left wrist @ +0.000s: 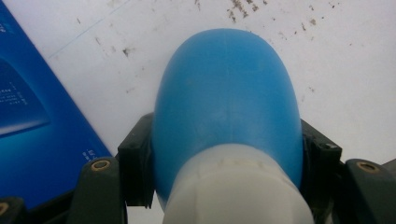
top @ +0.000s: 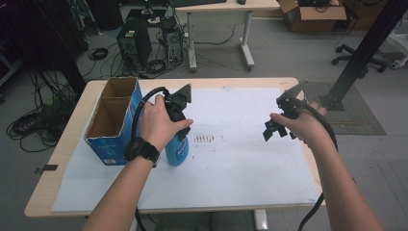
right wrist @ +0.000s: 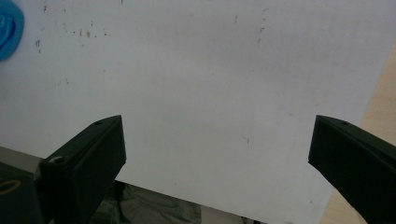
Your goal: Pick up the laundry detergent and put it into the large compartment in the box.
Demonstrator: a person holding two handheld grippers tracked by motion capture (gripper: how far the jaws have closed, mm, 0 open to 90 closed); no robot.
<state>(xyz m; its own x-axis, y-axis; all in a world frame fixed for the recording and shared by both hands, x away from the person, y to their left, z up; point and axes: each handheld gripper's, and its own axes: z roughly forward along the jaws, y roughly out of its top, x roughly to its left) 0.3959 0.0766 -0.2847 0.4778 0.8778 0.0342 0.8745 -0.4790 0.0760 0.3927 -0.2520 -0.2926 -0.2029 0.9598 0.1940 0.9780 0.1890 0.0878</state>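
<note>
Bench (top: 62, 159) carries a white sheet (top: 231, 163) over most of its top; speckled marks sit near the sheet's middle. At the left stands an open blue box (top: 111, 122), a cardboard divider splitting it into a far and a near compartment, both looking empty from the high view. Just right of the box, at its near corner, a blue bottle (top: 176, 150) stands upright on the sheet, close to the box but whether touching cannot be told. Left claw (top: 179, 126) comes down on the bottle from above; in the left gripper view the jaws press on both flanks of the bottle (left wrist: 226, 107) just under its white cap (left wrist: 236, 186), so the pinch is made. The bottle looks to be resting on the sheet, not yet lifted. Right claw (top: 275, 130) hangs over the right part of the sheet, well apart from bottle and box, jaws spread wide with nothing between them. Judgement: grasp done; lift and transfer remain, probably into one of the box compartments. Right claw has no part yet; it could steady the box.
</note>
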